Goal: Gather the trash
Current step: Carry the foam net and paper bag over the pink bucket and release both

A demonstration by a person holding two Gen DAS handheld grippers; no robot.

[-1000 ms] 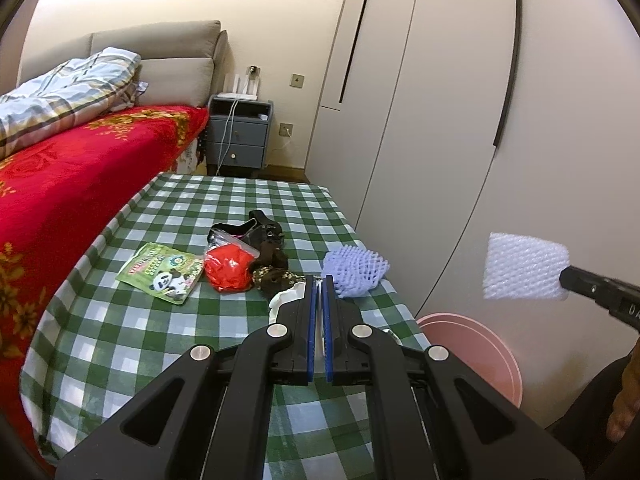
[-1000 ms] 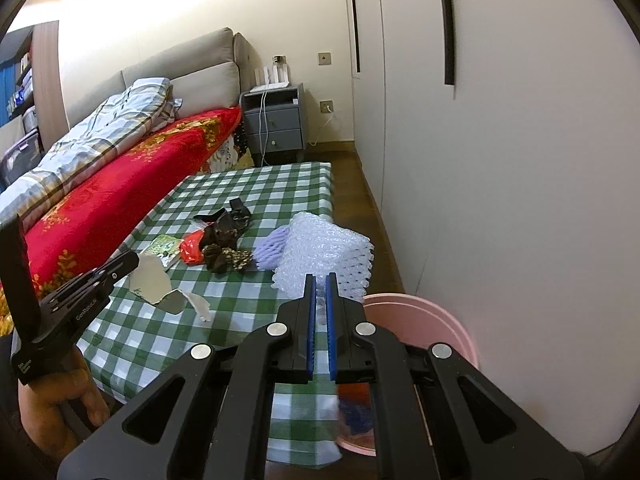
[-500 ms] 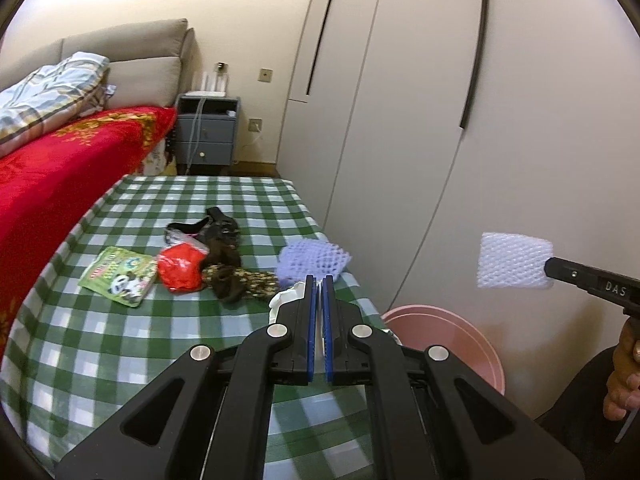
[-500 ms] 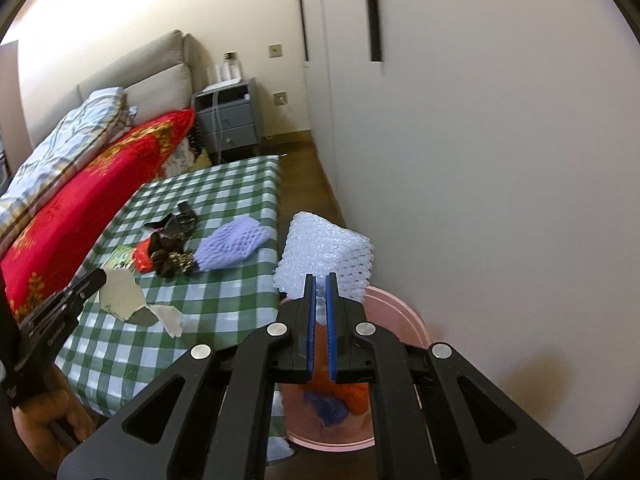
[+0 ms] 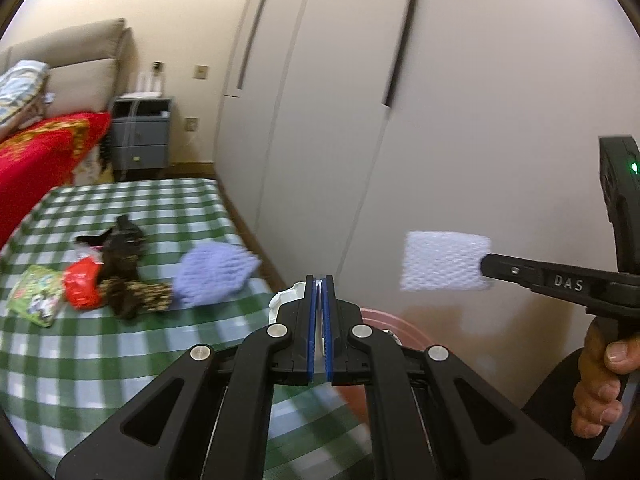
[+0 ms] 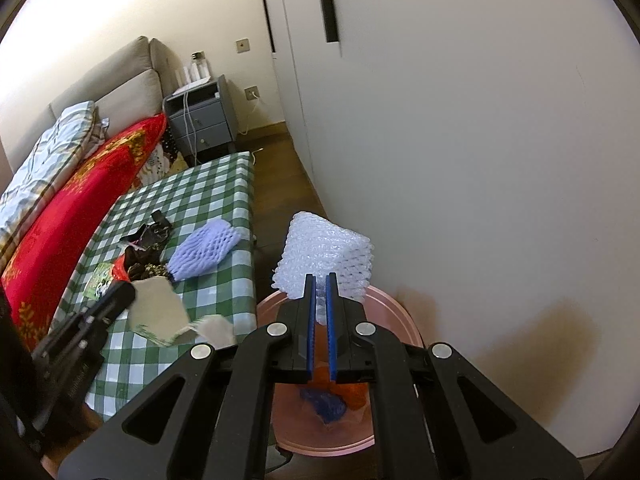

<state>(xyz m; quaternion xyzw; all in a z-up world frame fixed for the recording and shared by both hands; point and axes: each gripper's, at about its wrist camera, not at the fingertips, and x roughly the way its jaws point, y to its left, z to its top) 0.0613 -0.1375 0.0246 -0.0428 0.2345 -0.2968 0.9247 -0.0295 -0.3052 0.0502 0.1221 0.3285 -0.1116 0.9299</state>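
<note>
Trash in both clamped hand-held grippers: white foam net (image 6: 324, 256) right, half-hidden torn paper (image 6: 160, 314) left.

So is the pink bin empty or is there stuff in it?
Not empty. The pink bin already holds something orange and something blue.

Pink bin (image 5: 380, 316) mostly hidden behind left hand-held gripper (image 5: 319, 280), tablecloth (image 5: 120, 352) blurred

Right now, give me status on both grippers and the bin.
Right gripper shut on white foam net, above pink bin. Left gripper shut on torn paper. Nothing in the way.
</note>
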